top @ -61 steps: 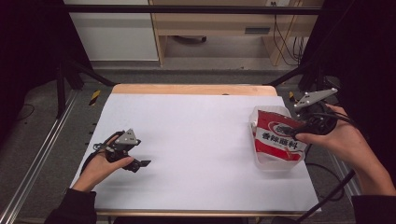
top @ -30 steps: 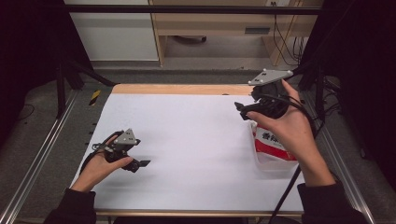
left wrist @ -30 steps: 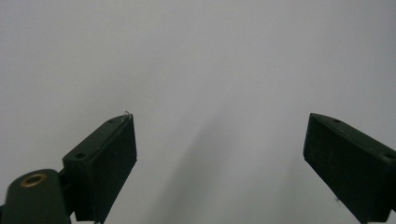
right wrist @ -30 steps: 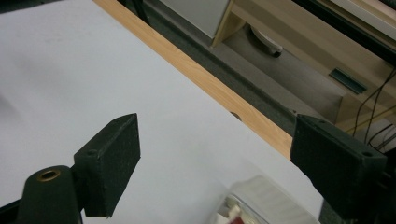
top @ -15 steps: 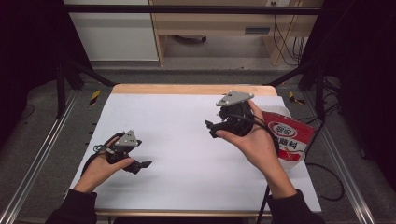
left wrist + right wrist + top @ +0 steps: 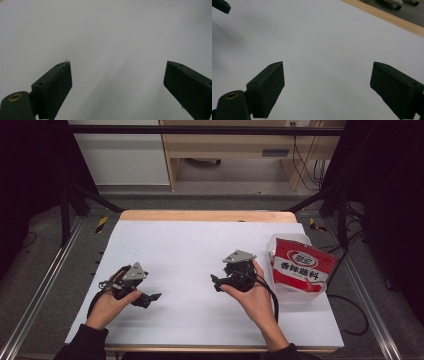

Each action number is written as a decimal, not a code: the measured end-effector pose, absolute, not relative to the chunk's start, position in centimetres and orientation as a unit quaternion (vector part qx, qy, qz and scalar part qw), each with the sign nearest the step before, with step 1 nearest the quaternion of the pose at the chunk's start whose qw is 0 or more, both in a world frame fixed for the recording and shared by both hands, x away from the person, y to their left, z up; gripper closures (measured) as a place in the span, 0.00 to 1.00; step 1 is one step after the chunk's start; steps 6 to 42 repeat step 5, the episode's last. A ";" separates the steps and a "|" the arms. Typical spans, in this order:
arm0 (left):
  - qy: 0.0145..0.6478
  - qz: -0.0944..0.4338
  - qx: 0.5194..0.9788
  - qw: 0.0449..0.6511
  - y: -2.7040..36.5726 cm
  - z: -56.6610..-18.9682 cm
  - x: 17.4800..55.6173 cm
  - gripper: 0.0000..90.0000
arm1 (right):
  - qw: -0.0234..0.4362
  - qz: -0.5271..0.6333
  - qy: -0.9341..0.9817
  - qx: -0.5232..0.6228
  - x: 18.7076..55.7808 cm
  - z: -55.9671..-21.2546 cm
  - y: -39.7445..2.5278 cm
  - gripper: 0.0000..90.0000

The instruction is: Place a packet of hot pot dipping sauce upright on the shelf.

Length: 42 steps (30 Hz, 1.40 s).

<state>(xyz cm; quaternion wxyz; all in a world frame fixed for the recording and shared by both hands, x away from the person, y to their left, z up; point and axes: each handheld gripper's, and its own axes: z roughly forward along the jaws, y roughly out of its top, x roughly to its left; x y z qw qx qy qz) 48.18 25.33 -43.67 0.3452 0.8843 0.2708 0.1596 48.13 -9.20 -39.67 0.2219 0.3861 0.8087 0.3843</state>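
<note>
Two seconds ago the right gripper (image 6: 216, 283) was over at the bag (image 6: 299, 266), and now it is out near the middle of the table (image 6: 175, 245). It has let go of the bag and has come away to the left. Its jaws are wide apart with nothing between them, as the right gripper view (image 6: 327, 86) shows. The left gripper (image 6: 150, 298) has not moved at all.

The bag is red and white. It sits in a clear tub (image 6: 295, 292) at the right side of the table, near the edge. It leans a little, and its top end points to the far side. Nothing touches it now.

I think the job of putting the bag in the tub is done. It looks as if only the last bit is left: bringing the hands to rest.

The right hand (image 6: 252, 295) holds its gripper from below, palm up, and the jaws point left across the white table. The grey plate (image 6: 239, 256) sits on top. The cable (image 6: 272, 295) runs back along the arm.

The left hand (image 6: 107, 302) rests low on the left side of the table. Its gripper points to the right, toward the other one. They are well apart. Its jaws are wide apart too, with only white table between them in the left gripper view (image 6: 117, 85).
</note>
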 end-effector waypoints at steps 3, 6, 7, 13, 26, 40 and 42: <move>0.287 0.164 0.878 0.345 25.5 -44.2 47.9 0.09 | 0.222 0.389 0.805 0.389 48.1 -41.5 -8.8 0.13; 0.293 0.164 0.878 0.341 25.6 -44.6 47.8 0.09 | 0.233 0.382 0.808 0.384 47.8 -42.5 -8.6 0.13; 0.293 0.164 0.878 0.341 25.6 -44.6 47.8 0.09 | 0.233 0.382 0.808 0.384 47.8 -42.5 -8.6 0.13; 0.293 0.164 0.878 0.341 25.6 -44.6 47.8 0.09 | 0.233 0.382 0.808 0.384 47.8 -42.5 -8.6 0.13; 0.293 0.164 0.878 0.341 25.6 -44.6 47.8 0.09 | 0.233 0.382 0.808 0.384 47.8 -42.5 -8.6 0.13; 0.293 0.164 0.878 0.341 25.6 -44.6 47.8 0.09 | 0.233 0.382 0.808 0.384 47.8 -42.5 -8.6 0.13; 0.293 0.164 0.878 0.341 25.6 -44.6 47.8 0.09 | 0.233 0.382 0.808 0.384 47.8 -42.5 -8.6 0.13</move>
